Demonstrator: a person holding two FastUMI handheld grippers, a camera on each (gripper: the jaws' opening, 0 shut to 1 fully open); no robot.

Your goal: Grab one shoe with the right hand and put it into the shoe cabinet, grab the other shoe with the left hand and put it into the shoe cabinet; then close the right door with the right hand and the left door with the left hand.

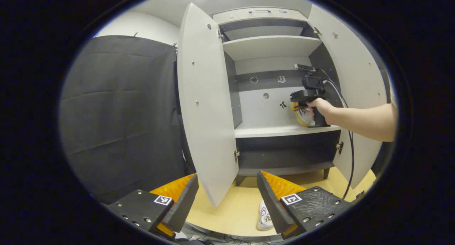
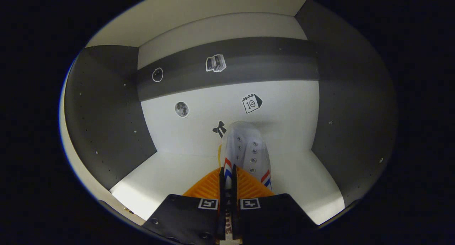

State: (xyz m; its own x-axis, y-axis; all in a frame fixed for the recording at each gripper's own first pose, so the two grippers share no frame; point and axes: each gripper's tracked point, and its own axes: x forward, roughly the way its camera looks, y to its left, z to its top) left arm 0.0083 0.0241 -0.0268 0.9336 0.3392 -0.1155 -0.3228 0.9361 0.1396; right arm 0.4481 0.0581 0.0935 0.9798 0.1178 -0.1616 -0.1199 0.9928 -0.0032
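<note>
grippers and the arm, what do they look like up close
The left gripper has two wedge fingers on black bolted blocks, each with a square black-and-white marker. The right gripper has matching marker blocks, and a black pistol-grip body with a trailing black cable. The forearm is bare, with no sleeve visible.

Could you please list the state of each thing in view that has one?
Left door: open.
Right door: open.
Right claw: shut on the shoe's side wall.
Held shoe: inside the cabinet, over the middle shelf.
Left claw: open, empty.
Second shoe: on the floor.
</note>
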